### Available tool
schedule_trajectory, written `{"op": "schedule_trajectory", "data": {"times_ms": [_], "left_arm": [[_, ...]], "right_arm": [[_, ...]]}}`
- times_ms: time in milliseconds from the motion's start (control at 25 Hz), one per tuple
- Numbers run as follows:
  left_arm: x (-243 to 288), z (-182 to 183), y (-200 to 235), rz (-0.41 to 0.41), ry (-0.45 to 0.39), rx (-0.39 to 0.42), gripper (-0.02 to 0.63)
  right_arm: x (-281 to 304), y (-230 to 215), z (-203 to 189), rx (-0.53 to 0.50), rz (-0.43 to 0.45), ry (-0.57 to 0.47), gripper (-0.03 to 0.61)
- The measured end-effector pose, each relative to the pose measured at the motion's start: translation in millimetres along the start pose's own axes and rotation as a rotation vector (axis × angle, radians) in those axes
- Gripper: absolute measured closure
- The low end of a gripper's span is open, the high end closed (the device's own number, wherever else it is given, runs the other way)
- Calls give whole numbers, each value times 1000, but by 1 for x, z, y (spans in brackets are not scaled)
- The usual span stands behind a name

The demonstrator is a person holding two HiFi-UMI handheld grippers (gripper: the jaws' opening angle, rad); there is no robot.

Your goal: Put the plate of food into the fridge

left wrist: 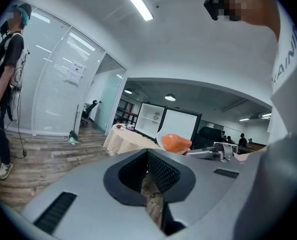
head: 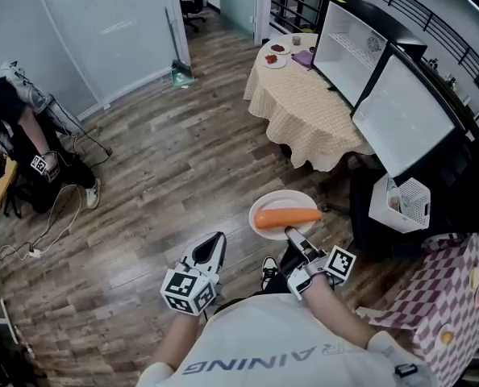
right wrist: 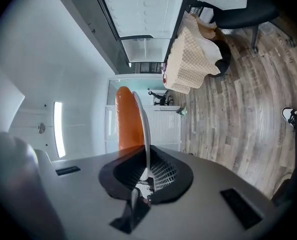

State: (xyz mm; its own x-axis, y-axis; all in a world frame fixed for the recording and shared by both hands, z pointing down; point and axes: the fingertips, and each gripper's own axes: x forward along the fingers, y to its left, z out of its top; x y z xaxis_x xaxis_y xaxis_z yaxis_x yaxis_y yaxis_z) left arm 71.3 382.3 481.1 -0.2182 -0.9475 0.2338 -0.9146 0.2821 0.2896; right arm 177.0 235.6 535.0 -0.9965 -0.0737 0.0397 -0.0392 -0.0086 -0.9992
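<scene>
Left tool (head: 217,239) closed, empty | right tool (head: 290,233) grips plate (head: 283,198) rim (orange food (head: 286,216) aboard)

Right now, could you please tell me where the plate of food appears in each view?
Head view: the plate sits below centre, ahead of the right gripper.
Left gripper view: plate small, just right of centre.
Right gripper view: plate edge-on at centre, clamped between the jaws.
Shared landmark: the cloth-covered round table.

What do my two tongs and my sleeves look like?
The left tongs and right tongs are pale grey shells with black ribbed pads, each carrying a cube of black-and-white square markers. You wear a white short-sleeved shirt with grey lettering.
</scene>
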Motion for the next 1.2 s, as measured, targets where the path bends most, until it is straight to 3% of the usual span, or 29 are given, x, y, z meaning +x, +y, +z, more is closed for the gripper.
{"op": "schedule_trajectory", "data": {"times_ms": [720,1200], "left_arm": [[166,43,10,94,-10,-25,604],[214,52,17,76,37,2,604]], "right_arm": [[82,-3,169,14,9,54,545],[99,-19,207,63,2,16,545]]}}
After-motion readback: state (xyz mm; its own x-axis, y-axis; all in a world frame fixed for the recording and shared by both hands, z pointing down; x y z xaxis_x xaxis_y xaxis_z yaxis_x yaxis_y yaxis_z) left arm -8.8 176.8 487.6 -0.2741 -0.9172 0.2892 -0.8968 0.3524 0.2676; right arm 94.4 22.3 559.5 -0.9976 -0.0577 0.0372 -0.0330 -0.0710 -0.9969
